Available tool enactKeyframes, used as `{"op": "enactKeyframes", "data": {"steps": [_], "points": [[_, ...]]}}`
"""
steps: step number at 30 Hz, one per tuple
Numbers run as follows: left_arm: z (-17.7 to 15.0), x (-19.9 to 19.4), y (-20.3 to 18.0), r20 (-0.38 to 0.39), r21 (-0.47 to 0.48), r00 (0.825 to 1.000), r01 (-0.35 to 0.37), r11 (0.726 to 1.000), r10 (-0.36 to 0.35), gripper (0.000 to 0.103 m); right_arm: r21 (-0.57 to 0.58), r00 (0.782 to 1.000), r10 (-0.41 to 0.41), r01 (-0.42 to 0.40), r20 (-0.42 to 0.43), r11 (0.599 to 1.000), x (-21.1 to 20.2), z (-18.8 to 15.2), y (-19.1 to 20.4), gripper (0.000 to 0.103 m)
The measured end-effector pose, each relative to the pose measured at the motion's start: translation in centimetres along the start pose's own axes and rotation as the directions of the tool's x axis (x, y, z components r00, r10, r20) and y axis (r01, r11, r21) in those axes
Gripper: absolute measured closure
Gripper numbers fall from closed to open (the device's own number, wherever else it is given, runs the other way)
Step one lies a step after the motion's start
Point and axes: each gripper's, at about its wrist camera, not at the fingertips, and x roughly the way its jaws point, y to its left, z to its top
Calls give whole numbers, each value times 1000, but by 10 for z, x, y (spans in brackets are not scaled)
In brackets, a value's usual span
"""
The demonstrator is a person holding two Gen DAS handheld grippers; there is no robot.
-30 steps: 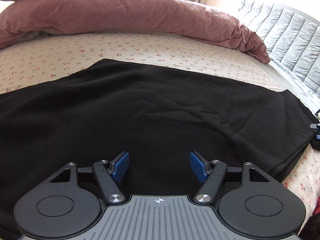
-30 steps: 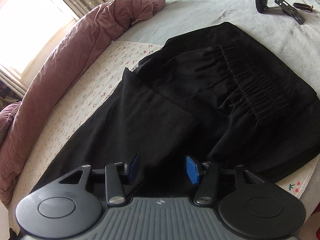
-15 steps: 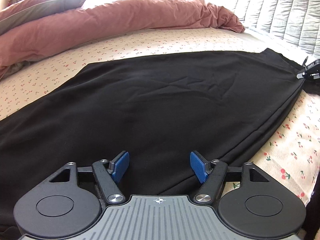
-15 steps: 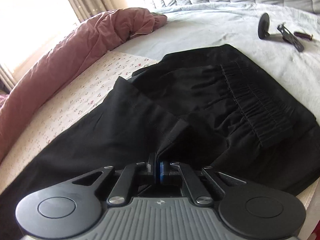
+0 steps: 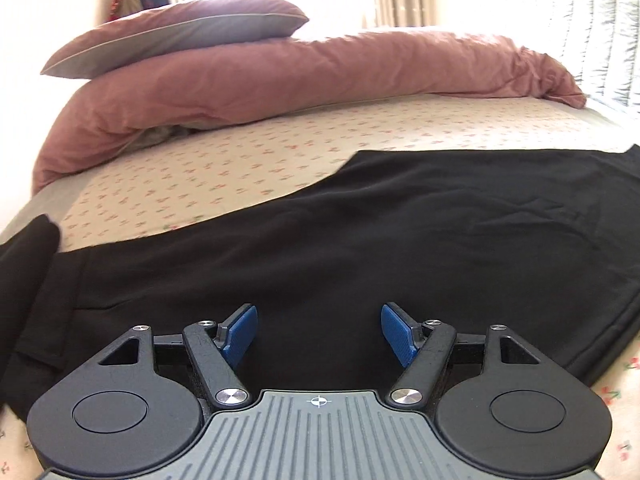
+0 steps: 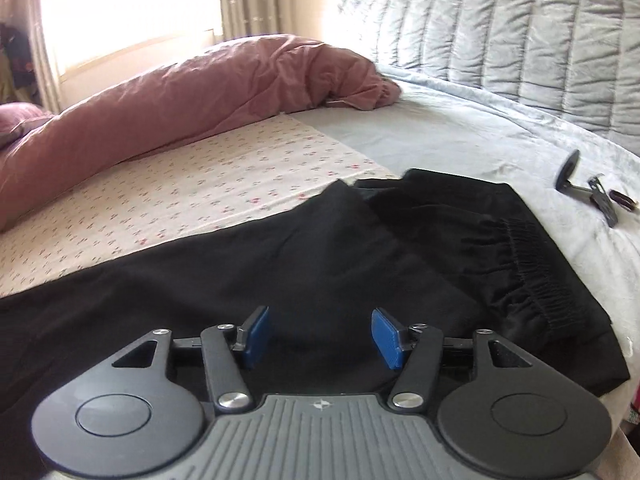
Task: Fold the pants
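Black pants (image 5: 380,232) lie flat across the floral bed sheet, legs stacked lengthwise. In the right wrist view the pants (image 6: 320,264) show their gathered elastic waistband (image 6: 536,276) at the right. My left gripper (image 5: 319,334) is open and empty, low over the leg part, with the hem end (image 5: 36,264) at its left. My right gripper (image 6: 320,338) is open and empty, just above the cloth near the waist end.
A pink duvet (image 5: 280,80) with a pillow (image 5: 172,36) lies along the far side of the bed. A grey quilted cover (image 6: 500,52) is at the right. A small black stand with a clip (image 6: 588,192) lies on the grey sheet beyond the waistband.
My right gripper, shut on a fold of the pants half a second ago, has opened and let go. My left gripper has swung left toward the hem end, staying open.
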Motion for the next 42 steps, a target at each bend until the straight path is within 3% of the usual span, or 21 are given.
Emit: {"op": "enactKeyframes", "data": {"steps": [3, 7, 10, 15, 17, 19, 21, 22, 30, 34, 39, 42], "points": [[-16, -8, 31, -2, -42, 999, -44, 998, 44, 33, -124, 996, 93, -92, 4, 988, 10, -5, 27, 46], [-40, -23, 59, -10, -61, 1000, -15, 998, 15, 33, -189, 981, 187, -194, -56, 963, 26, -12, 38, 46], [-47, -33, 73, -63, -94, 998, -9, 996, 4, 31, -202, 977, 191, -207, -95, 957, 30, -20, 31, 48], [-48, -47, 76, -120, -133, 993, -33, 991, 17, 32, -183, 990, 91, -110, -109, 977, 25, -18, 14, 49], [-40, -52, 69, -94, -154, 995, -45, 987, 31, 33, -145, 991, 87, -101, -97, 984, 16, -17, 6, 49], [-29, -58, 58, -18, -187, 1000, -24, 982, 21, 27, -80, 995, 86, -90, -50, 993, 6, -13, -6, 47], [-16, -60, 46, 23, -227, 1000, -2, 974, 7, 20, -18, 998, 65, -65, -5, 998, -4, -10, -16, 33], [-10, -60, 40, 30, -251, 1000, 2, 968, 6, 15, 10, 998, 55, -55, 9, 998, -8, -9, -21, 31], [14, -38, -8, -41, -379, 998, 20, 925, -39, 7, 147, 997, -74, 70, 20, 987, -12, -11, -59, 24], [19, -26, -31, -66, -422, 992, 69, 904, -107, 4, 259, 998, -59, 61, -17, 964, -6, -15, -82, 24], [29, -14, -63, -85, -376, 988, 89, 922, -130, 3, 399, 998, -1, 29, -69, 917, 10, -22, -96, 29], [33, -9, -77, -90, -371, 984, 112, 922, -156, 3, 415, 998, -9, 33, -60, 909, 18, -22, -95, 30]]}}
